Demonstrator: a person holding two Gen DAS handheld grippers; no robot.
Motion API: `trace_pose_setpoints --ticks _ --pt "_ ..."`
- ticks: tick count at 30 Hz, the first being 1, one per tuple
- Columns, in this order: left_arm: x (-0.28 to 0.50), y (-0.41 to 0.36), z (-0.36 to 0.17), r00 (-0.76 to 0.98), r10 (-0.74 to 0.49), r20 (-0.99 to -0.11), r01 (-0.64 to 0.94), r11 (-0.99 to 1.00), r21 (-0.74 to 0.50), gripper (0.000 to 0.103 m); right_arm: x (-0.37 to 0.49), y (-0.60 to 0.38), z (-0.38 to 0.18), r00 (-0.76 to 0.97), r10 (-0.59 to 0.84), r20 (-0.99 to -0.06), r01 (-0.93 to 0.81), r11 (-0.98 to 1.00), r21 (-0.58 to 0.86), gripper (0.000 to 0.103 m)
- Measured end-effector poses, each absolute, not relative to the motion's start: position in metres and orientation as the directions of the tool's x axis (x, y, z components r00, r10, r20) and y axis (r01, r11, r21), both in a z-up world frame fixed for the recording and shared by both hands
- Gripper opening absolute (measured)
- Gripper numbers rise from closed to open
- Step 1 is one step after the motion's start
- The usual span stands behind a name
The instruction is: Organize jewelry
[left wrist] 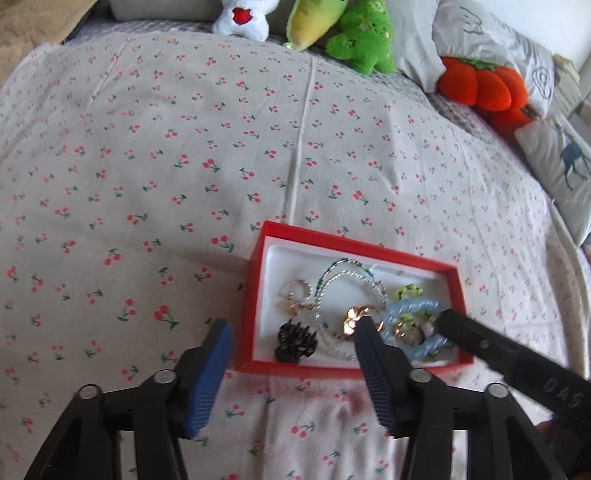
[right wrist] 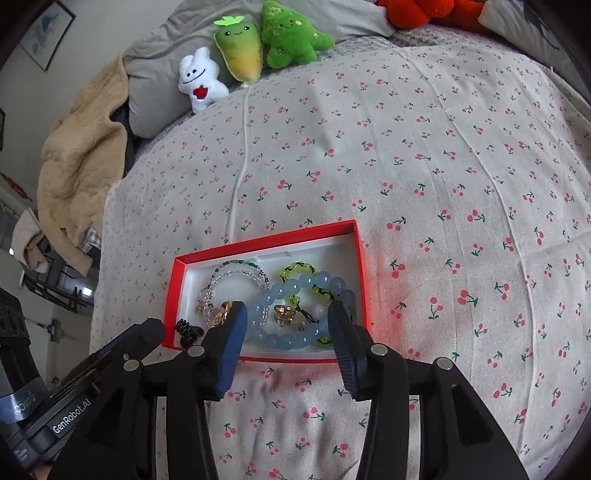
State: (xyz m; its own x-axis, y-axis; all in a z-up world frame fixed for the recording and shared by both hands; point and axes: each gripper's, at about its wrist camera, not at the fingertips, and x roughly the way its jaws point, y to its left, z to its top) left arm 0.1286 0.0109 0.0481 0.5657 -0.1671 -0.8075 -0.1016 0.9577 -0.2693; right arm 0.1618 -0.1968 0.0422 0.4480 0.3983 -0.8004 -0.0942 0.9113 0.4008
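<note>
Blue bracelet (right wrist: 295,314) lies between right gripper's (right wrist: 288,317) spread jaws.

Hidden and cut-off items, both wrist views

Left view: left finger (left wrist: 373,354) covers part of the gold clip (left wrist: 355,317); right gripper's finger (left wrist: 480,343) overlaps the blue bead bracelet (left wrist: 406,308). Small charms inside the bracelet too small to identify. Right view: black coil hair tie (right wrist: 188,330) partly behind the box wall (right wrist: 171,295); orange plush (right wrist: 417,11) cropped by top edge.
</note>
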Motion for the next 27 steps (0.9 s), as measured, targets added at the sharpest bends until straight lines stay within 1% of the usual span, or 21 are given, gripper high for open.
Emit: trace_pose_setpoints --ticks 1,2,3,4,6,8,9,10,11,12,14,16,18,23,27 --pt "0.125 0.011 0.049 0.568 -0.150 -0.809 -0.100 0.964 -0.248 0.071 0.158 -0.199 0.046 0.451 0.398 -0.799 -0.103 0.912 0.396 0.050" --pt "0.120 0.011 0.050 0.570 -0.132 -0.811 -0.099 0.969 -0.227 0.075 0.154 -0.202 0.049 0.455 0.396 -0.798 -0.110 0.914 0.391 0.051" --pt "0.115 0.011 0.050 0.572 -0.114 -0.812 -0.097 0.974 -0.205 0.082 0.150 -0.204 0.052 0.460 0.393 -0.796 -0.115 0.916 0.385 0.054" --pt "0.111 0.010 0.051 0.573 -0.098 -0.813 -0.096 0.978 -0.186 0.086 0.144 -0.207 0.056 0.466 0.388 -0.795 -0.119 0.918 0.378 0.056" --pt "0.101 0.007 0.049 0.567 -0.070 -0.821 -0.094 0.984 -0.148 0.090 0.133 -0.213 0.062 0.481 0.373 -0.793 -0.129 0.925 0.357 0.064" --pt "0.092 0.003 0.048 0.552 -0.052 -0.832 -0.089 0.989 -0.121 0.092 0.121 -0.217 0.066 0.495 0.349 -0.796 -0.144 0.936 0.321 0.067" --pt "0.087 0.001 0.047 0.549 -0.048 -0.834 -0.086 0.990 -0.114 0.094 0.115 -0.219 0.067 0.497 0.334 -0.801 -0.151 0.942 0.300 0.072" --pt "0.082 -0.001 0.047 0.546 -0.043 -0.837 -0.086 0.991 -0.107 0.097 0.107 -0.220 0.067 0.501 0.320 -0.804 -0.157 0.947 0.279 0.077" --pt "0.077 -0.003 0.046 0.539 -0.038 -0.841 -0.087 0.991 -0.100 0.099 0.099 -0.222 0.067 0.509 0.312 -0.803 -0.164 0.950 0.265 0.078" --pt "0.072 -0.004 0.045 0.532 -0.035 -0.846 -0.090 0.991 -0.097 0.102 0.092 -0.223 0.066 0.514 0.306 -0.801 -0.170 0.952 0.255 0.082" --pt "0.063 -0.007 0.044 0.528 -0.035 -0.848 -0.091 0.991 -0.098 0.102 0.079 -0.223 0.063 0.507 0.297 -0.809 -0.187 0.954 0.233 0.089" --pt "0.056 -0.009 0.042 0.526 -0.023 -0.850 -0.089 0.993 -0.082 0.102 0.067 -0.222 0.060 0.499 0.292 -0.816 -0.206 0.955 0.216 0.092" --pt "0.048 -0.013 0.040 0.523 -0.001 -0.853 -0.083 0.995 -0.052 0.102 0.056 -0.221 0.057 0.496 0.272 -0.825 -0.213 0.959 0.188 0.097" --pt "0.029 -0.015 0.031 0.512 0.050 -0.857 -0.097 0.995 0.000 0.102 0.033 -0.214 0.042 0.503 0.163 -0.849 -0.201 0.977 0.069 0.099" --pt "0.017 -0.013 0.023 0.495 0.048 -0.868 -0.103 0.995 -0.004 0.102 0.023 -0.208 0.034 0.499 0.140 -0.855 -0.201 0.979 0.043 0.099"
